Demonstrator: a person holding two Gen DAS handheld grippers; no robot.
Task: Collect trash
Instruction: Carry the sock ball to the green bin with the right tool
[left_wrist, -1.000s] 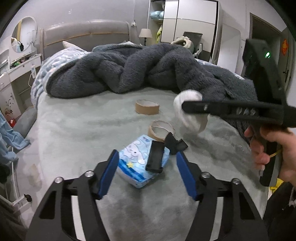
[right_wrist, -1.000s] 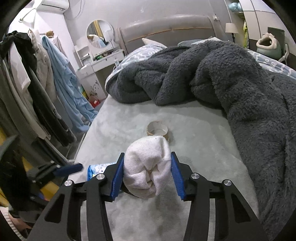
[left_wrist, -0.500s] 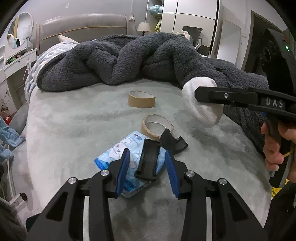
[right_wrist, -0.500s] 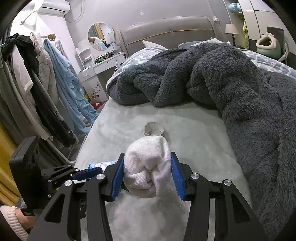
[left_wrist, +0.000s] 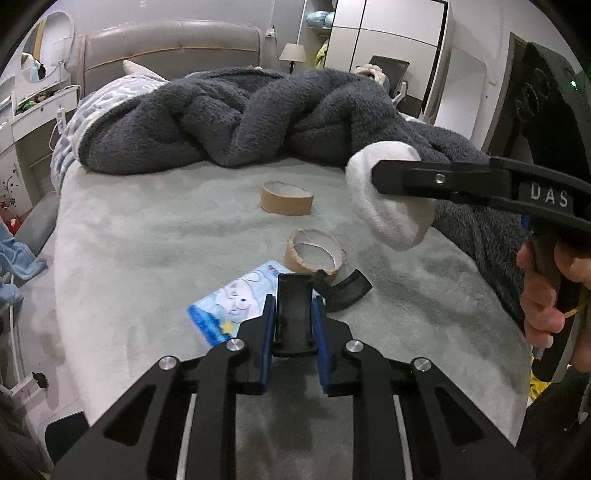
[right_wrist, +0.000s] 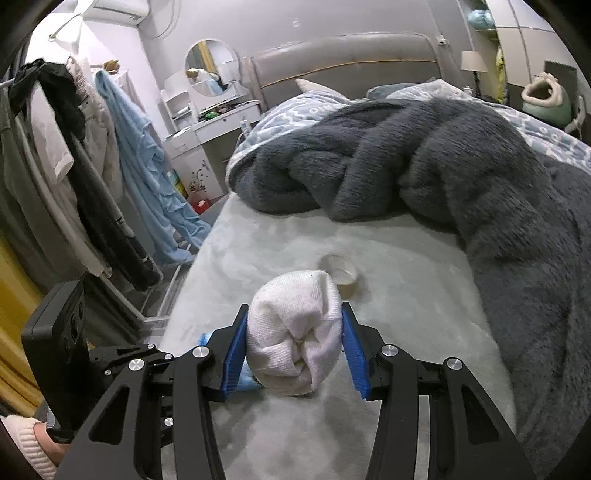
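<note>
**Both tongs loaded, bed half-cleared**

Your left gripper pinches a curved black plastic piece over the blue tissue pack. Your right gripper clamps the rolled white sock, held off the bed. Two cardboard tape cores remain uncollected.

A pale grey-green bedsheet carries two brown cardboard tape rolls, a blue-and-white cartoon-printed packet and a black curved piece, with a dark grey fleece blanket behind and a white sock at lower centre.
</note>
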